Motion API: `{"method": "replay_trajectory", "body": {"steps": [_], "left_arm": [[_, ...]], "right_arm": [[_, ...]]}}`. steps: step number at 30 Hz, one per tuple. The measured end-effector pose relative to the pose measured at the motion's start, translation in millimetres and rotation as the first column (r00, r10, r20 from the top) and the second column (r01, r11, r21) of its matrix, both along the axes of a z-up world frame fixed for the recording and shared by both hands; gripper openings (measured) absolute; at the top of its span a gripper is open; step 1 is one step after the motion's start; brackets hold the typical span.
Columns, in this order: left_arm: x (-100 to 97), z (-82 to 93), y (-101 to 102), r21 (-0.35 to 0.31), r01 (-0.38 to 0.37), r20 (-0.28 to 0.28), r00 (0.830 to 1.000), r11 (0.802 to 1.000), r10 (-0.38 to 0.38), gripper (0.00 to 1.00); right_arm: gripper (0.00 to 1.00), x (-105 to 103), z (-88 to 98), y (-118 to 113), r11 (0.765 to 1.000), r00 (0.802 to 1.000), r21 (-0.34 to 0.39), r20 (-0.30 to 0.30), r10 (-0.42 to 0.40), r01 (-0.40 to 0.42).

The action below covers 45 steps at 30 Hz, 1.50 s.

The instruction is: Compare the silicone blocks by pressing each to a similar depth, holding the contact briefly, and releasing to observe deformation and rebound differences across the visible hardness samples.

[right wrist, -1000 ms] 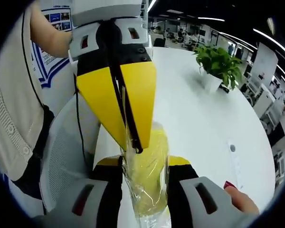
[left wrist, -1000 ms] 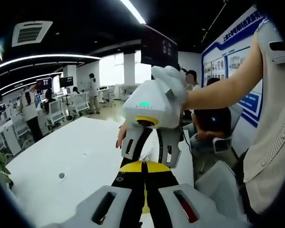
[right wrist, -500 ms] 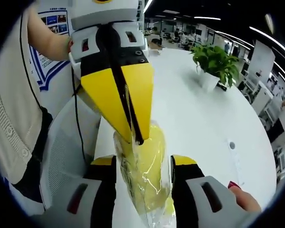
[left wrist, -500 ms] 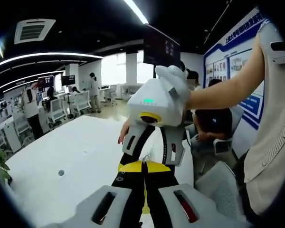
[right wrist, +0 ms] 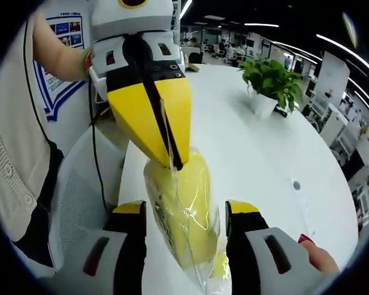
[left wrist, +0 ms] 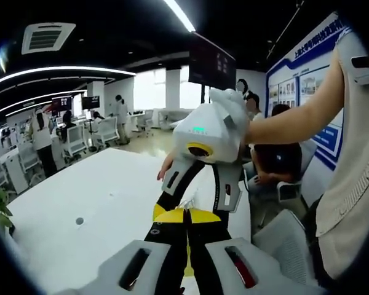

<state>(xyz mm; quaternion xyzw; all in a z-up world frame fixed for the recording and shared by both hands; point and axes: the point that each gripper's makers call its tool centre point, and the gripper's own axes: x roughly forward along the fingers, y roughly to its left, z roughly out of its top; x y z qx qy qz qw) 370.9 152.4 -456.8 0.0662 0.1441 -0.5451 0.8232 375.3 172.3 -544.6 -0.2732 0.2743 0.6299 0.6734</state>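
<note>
Silicone block (right wrist: 186, 212), yellow and wrapped in clear plastic film, hangs above the white table (right wrist: 258, 153), pinched at its upper edge by the left gripper (right wrist: 170, 161), whose yellow jaws are closed tight on the wrap. The right gripper (right wrist: 186, 215) stands with jaws spread wide on either side of the block, clear of its faces. In the left gripper view, the person's bare forearm (left wrist: 289, 120) reaches in from the right, hand (left wrist: 227, 101) on top of the right gripper.
</note>
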Motion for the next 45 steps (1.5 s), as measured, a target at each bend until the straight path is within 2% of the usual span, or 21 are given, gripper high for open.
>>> {"method": "replay_trajectory", "body": {"steps": [6, 16, 20, 23, 26, 32, 34, 36, 39, 40, 41, 42, 43, 45], "left_arm": [[0.4, -1.8, 1.1, -0.003, -0.006, -0.008, 1.000, 1.000, 0.006, 0.00], [3.6, -5.7, 4.2, -0.012, -0.030, -0.029, 0.999, 0.999, 0.029, 0.00], [5.3, -8.4, 6.1, -0.021, -0.047, -0.043, 0.998, 0.999, 0.046, 0.00], [6.0, -11.2, 7.2, -0.020, -0.055, -0.051, 0.997, 0.998, 0.054, 0.00], [6.7, -14.0, 7.9, -0.023, -0.060, -0.058, 0.997, 0.998, 0.059, 0.00], [10.0, -20.8, 9.7, -0.034, -0.087, -0.076, 0.994, 0.996, 0.084, 0.00], [10.0, -22.7, 9.6, -0.035, -0.088, -0.083, 0.993, 0.995, 0.085, 0.00], [11.7, -25.5, 9.6, -0.034, -0.096, -0.082, 0.992, 0.995, 0.093, 0.00], [16.1, -32.7, 10.5, -0.027, -0.115, -0.091, 0.990, 0.993, 0.112, 0.00], [16.9, -36.8, 10.4, -0.023, -0.115, -0.102, 0.989, 0.993, 0.112, 0.00], [17.7, -39.1, 10.4, -0.024, -0.118, -0.106, 0.988, 0.993, 0.115, 0.00], [18.9, -41.2, 10.5, -0.024, -0.125, -0.107, 0.987, 0.992, 0.121, 0.00], [19.5, -45.3, 10.1, -0.022, -0.125, -0.119, 0.985, 0.992, 0.121, 0.00], [21.5, -52.5, 10.4, 0.001, -0.137, -0.110, 0.985, 0.991, 0.136, 0.00]], "right_arm": [[0.49, 3.6, 3.4, -3.1, 0.998, 0.999, 0.041, 0.001, -0.053, 0.053], [0.54, 6.3, 3.8, -11.0, 0.989, 0.991, 0.072, 0.042, -0.131, 0.127], [0.53, 8.8, 1.2, -16.3, 0.982, 0.983, 0.089, 0.059, -0.174, 0.169], [0.56, 4.9, 3.3, -15.3, 0.972, 0.979, 0.135, 0.038, -0.201, 0.194], [0.57, 5.6, 4.2, -17.7, 0.963, 0.971, 0.154, 0.055, -0.231, 0.220], [0.61, 15.3, 9.3, -28.4, 0.916, 0.930, 0.230, 0.089, -0.356, 0.328], [0.62, 14.3, 11.3, -30.5, 0.903, 0.923, 0.256, 0.079, -0.376, 0.346], [0.65, 14.6, 12.7, -33.1, 0.876, 0.905, 0.288, 0.061, -0.420, 0.387], [0.67, 13.7, 10.4, -39.0, 0.861, 0.888, 0.296, 0.079, -0.453, 0.414], [0.68, 13.2, 9.2, -43.0, 0.851, 0.876, 0.300, 0.085, -0.475, 0.432], [0.70, 12.5, 9.2, -44.5, 0.838, 0.868, 0.313, 0.074, -0.491, 0.447], [0.71, 8.8, 8.1, -45.9, 0.820, 0.861, 0.328, 0.034, -0.507, 0.469], [0.71, 7.7, 6.0, -48.9, 0.816, 0.857, 0.325, 0.033, -0.514, 0.477], [0.72, 3.6, 3.1, -52.8, 0.790, 0.840, 0.338, -0.003, -0.542, 0.511]]}}
